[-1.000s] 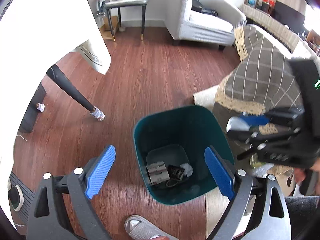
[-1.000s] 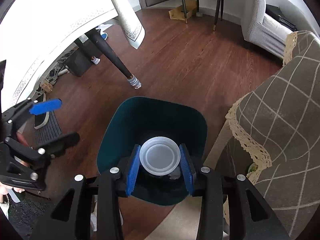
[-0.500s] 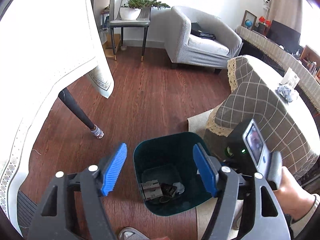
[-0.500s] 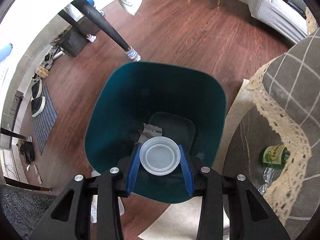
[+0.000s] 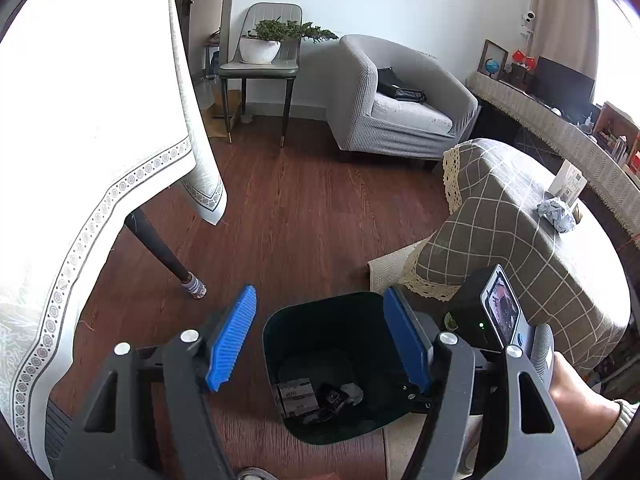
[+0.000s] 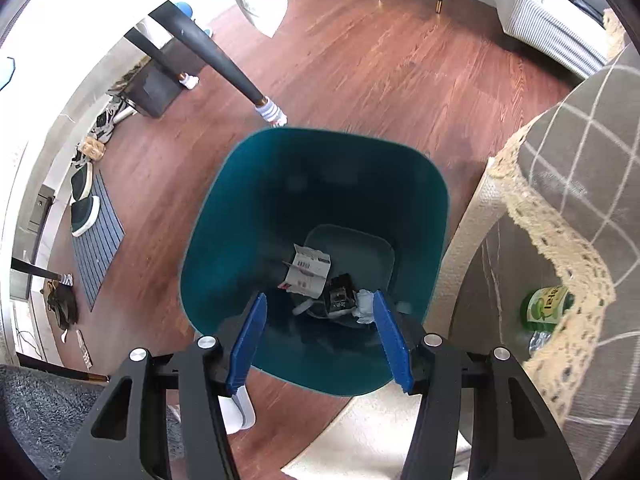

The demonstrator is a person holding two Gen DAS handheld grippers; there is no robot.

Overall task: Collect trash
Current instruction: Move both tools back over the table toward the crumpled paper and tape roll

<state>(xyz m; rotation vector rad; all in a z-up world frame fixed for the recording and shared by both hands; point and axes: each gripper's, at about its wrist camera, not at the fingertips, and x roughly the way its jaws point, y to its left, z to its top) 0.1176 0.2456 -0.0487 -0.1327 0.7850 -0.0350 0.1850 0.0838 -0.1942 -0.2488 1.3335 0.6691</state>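
Right gripper [image 6: 318,338]: jaws just parted, nothing between, hanging over the teal plastic bin [image 6: 256,184] for the drop.
Left gripper [image 5: 320,340]: half-open, empty, free.
Crumpled paper [image 5: 556,214]: two o'clock on the tabletop [image 5: 500,220].

Teal bin [image 6: 248,208], blue-padded claws, brown grid-checked cloth [image 5: 520,240], reddish-brown floor [image 6: 380,72].

Left wrist view: angled down, farther back. Right wrist view: steeply down, close. Shared: teal bin [image 5: 320,320] [image 6: 256,208].
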